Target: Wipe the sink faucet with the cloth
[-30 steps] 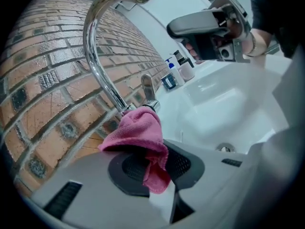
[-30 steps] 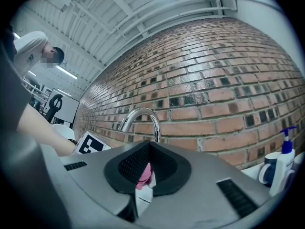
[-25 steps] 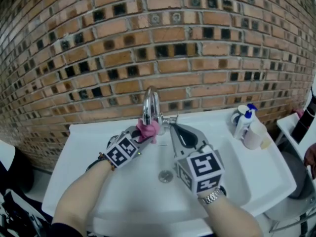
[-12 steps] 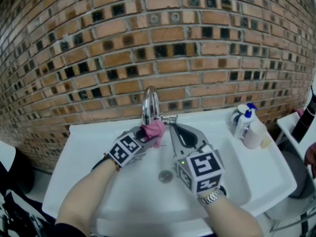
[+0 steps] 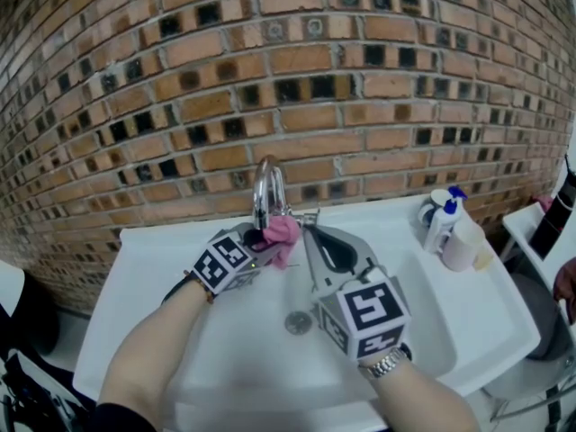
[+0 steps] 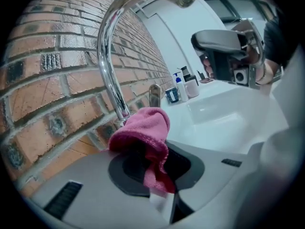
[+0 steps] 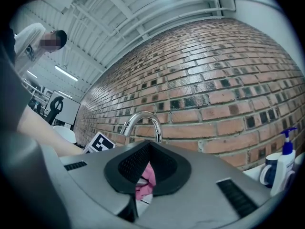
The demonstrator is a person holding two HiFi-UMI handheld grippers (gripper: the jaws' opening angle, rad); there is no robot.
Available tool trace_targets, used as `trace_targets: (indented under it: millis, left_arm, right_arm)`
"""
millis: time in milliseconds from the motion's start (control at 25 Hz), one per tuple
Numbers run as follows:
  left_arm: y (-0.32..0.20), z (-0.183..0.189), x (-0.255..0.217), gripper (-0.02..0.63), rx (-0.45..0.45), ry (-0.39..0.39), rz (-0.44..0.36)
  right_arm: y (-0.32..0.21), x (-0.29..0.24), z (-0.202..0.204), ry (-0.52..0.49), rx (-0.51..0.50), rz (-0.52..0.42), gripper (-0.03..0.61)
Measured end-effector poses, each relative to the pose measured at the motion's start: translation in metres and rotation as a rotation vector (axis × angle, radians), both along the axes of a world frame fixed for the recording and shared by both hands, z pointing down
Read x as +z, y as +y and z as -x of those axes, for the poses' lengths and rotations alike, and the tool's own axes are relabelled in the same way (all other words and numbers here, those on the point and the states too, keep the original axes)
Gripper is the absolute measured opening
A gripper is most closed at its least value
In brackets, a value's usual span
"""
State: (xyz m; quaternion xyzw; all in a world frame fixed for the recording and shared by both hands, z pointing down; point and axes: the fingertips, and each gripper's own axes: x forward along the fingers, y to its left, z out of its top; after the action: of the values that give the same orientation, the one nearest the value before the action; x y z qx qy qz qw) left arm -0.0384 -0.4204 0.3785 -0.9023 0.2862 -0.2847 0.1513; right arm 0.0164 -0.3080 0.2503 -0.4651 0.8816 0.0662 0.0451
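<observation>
cloth nearer faucet, white sink

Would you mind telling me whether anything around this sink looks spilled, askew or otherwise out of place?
Nothing stands out. The pink cloth sits bunched in the left gripper at the base of the faucet. The bottles on the ledge of the sink stand upright, and no spill shows in the basin.

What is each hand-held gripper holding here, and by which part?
The left hand-held gripper pinches the pink cloth by a bunched fold; the right hand-held gripper is shut and empty.
</observation>
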Motion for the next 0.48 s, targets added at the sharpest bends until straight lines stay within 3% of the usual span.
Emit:
trace_targets:
  millis: [480]
  left_arm:
    - [0.0, 0.003, -0.041, 0.075, 0.0, -0.032, -0.137]
  right_arm:
    - [0.001, 0.0, -0.001, -0.003, -0.001, 0.0, 0.012]
